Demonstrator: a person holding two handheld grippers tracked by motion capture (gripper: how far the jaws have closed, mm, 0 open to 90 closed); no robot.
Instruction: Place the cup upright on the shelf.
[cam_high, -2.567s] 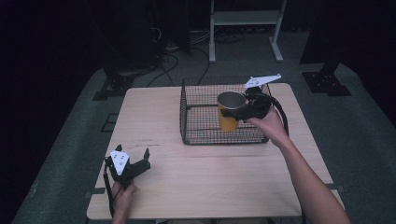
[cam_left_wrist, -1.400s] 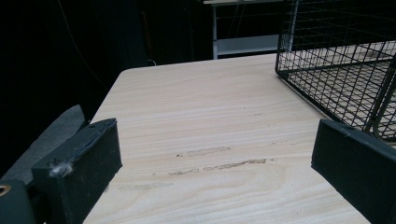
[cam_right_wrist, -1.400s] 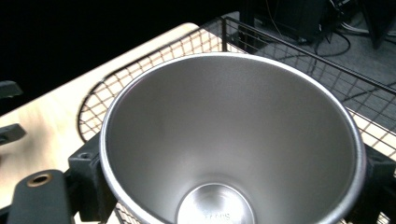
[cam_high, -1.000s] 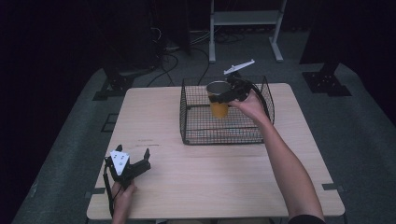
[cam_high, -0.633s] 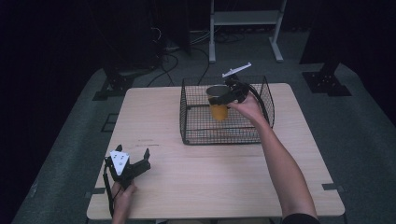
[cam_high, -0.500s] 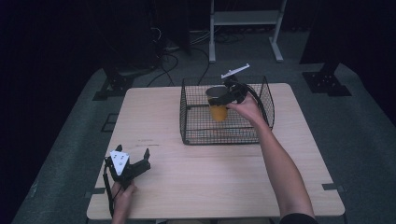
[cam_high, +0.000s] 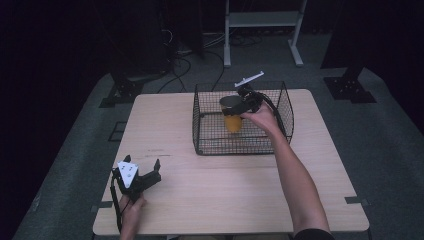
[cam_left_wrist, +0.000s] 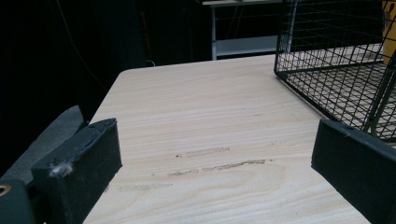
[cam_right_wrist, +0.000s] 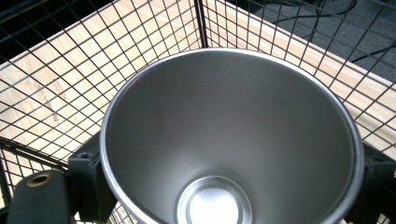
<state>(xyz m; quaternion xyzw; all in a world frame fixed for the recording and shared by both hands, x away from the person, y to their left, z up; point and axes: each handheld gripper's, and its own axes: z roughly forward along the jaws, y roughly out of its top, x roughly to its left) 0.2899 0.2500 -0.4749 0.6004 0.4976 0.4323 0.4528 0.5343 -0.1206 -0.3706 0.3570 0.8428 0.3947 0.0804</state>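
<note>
High view shows a dark room with grey floor (cam_high: 380, 150), cables (cam_high: 185, 62) trailing across it and a white metal stand (cam_high: 262, 22) at the back. On the floor stands a pale wooden table (cam_high: 225, 195), its grain faintly scuffed near the left edge. A black wire basket (cam_high: 210, 145) sits on the far half of the table, right of centre. Inside the basket, the right gripper (cam_high: 239, 107) holds an orange tumbler (cam_high: 232, 122) with a steel rim, upright, its long axis vertical and its open mouth facing up; whether its base touches the basket floor cannot be told.

Right gripper view looks straight down into the tumbler's (cam_right_wrist: 229, 154) brushed steel interior, with one black jaw pressed against each side of the rim, so the jaws are clamped on it.

At the table's near left corner the left gripper (cam_high: 145, 172) rests in the person's hand, its jaws spread wide apart over bare wood, well apart from the basket (cam_left_wrist: 336, 60).
</note>
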